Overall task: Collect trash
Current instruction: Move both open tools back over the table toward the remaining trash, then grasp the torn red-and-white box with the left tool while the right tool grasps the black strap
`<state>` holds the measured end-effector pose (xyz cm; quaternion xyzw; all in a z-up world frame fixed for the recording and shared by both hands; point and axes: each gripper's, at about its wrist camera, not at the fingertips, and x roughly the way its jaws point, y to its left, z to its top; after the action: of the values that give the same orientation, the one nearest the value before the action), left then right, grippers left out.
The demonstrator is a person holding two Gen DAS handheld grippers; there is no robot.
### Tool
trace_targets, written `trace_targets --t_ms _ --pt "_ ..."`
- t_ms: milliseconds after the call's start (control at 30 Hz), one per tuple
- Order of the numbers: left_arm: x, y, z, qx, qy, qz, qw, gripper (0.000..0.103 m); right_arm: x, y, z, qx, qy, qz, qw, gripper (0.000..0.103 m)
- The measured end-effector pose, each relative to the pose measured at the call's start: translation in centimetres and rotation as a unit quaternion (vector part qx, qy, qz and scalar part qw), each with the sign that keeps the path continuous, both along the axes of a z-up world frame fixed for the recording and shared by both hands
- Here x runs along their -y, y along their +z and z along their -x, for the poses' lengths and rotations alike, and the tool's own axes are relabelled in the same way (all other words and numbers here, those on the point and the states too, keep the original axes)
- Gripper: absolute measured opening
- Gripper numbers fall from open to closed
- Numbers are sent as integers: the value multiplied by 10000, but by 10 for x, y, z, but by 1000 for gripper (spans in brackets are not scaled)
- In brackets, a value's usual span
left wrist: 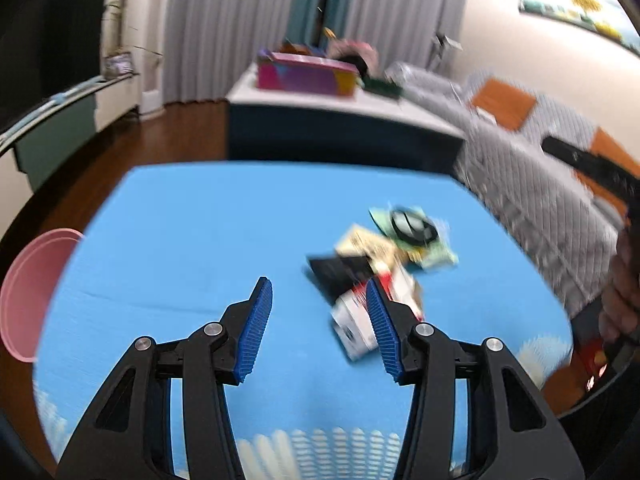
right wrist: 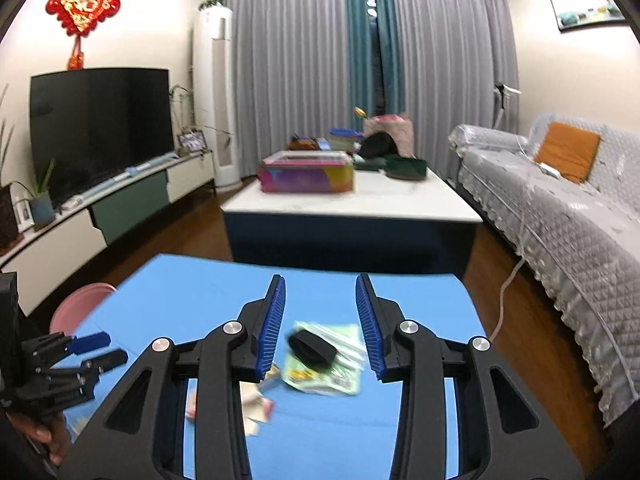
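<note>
Right hand-held gripper (right wrist: 320,300) part-open, empty, above green wrapper (right wrist: 326,364).

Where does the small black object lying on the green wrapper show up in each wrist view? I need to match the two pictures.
Left wrist view: the black object is right of centre, at the far end of the litter pile, on the green wrapper.
Right wrist view: low centre, seen between the right hand-held gripper fingers, not gripped.
Shared landmark: the pink bin at the blue table's left edge.
</note>
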<state>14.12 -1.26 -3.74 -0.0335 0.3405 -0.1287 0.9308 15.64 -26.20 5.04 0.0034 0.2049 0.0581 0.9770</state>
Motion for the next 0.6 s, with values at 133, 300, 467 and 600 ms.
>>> trace_targets --t_ms 133,300,467,600 --pt "29 -22 5 -125 -373 -414 9984 48 14 -21 -10 -237 -159 -111 9995 37" --pt "50 -37 3 -191 -612 -883 9940 49 21 -32 -20 -326 -244 -63 9992 37" --pt "60 -42 -8 -261 -636 -1070 9919 49 19 -46 -33 -526 -207 -65 9984 37" --pt "63 -45 -15 -324 -600 -1138 9912 47 14 -59 -45 -718 -163 -2 9973 37"
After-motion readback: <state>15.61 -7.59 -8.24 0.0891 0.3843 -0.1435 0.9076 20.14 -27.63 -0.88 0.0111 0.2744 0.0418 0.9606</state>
